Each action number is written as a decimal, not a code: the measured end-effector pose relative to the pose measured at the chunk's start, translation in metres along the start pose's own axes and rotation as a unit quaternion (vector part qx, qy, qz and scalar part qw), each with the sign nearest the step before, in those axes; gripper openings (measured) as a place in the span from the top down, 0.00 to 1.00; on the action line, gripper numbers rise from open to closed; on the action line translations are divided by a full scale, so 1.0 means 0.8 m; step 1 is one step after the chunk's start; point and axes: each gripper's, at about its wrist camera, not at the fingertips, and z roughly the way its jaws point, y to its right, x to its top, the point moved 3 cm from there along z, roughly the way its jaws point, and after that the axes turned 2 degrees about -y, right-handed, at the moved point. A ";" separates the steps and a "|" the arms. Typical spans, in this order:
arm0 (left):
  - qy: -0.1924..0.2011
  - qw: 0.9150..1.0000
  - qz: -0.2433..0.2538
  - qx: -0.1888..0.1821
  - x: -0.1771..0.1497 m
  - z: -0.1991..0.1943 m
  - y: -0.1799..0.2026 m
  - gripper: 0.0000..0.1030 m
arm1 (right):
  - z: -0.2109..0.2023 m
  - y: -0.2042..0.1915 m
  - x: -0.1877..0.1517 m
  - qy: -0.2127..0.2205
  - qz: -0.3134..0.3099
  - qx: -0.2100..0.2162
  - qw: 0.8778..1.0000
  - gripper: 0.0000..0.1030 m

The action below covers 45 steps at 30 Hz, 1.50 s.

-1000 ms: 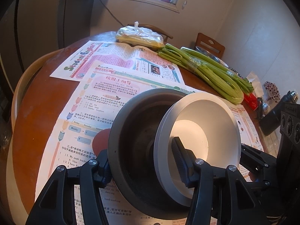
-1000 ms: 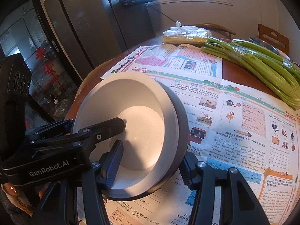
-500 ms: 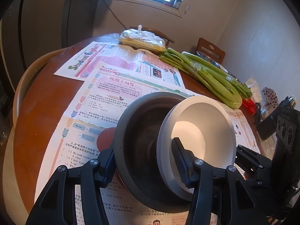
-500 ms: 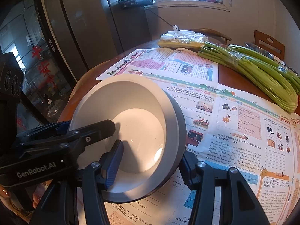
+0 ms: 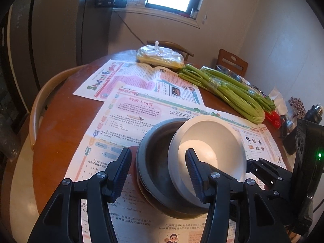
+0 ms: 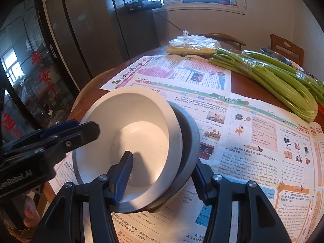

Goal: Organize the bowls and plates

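Note:
A white bowl (image 5: 210, 141) sits tilted inside a dark grey bowl (image 5: 154, 162) on the newspaper-covered round table (image 5: 60, 125). A reddish plate edge shows under the grey bowl. My left gripper (image 5: 158, 172) is open, its fingers astride the near rim of the grey bowl; its left pad stands clear of the bowl's wall. In the right wrist view my right gripper (image 6: 162, 174) has one finger inside the white bowl (image 6: 131, 125) and the other outside the grey bowl (image 6: 190, 137), pinching both rims.
Newspapers (image 5: 141, 93) cover the table. Green celery bunches (image 5: 226, 89) and a plastic bag of yellow food (image 5: 160, 56) lie at the far side. A dark bottle (image 5: 311, 113) and small items stand at the right edge. Chairs (image 5: 232, 60) ring the table.
My left gripper has opened and pulled back and up from the grey bowl. The bowls now look farther away and lower. The right gripper keeps its hold.

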 end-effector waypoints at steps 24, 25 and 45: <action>0.019 0.999 0.019 0.031 -0.019 -0.031 0.034 0.44 | -0.078 0.017 -0.003 0.094 -0.014 -0.034 0.995 0.46; 0.021 0.999 0.021 0.035 -0.021 -0.033 0.036 0.44 | -0.084 0.016 -0.005 0.102 -0.017 -0.035 0.994 0.46; 0.019 0.996 0.028 0.081 -0.135 -0.064 0.083 0.34 | -0.139 0.033 -0.111 0.098 -0.022 -0.060 0.993 0.43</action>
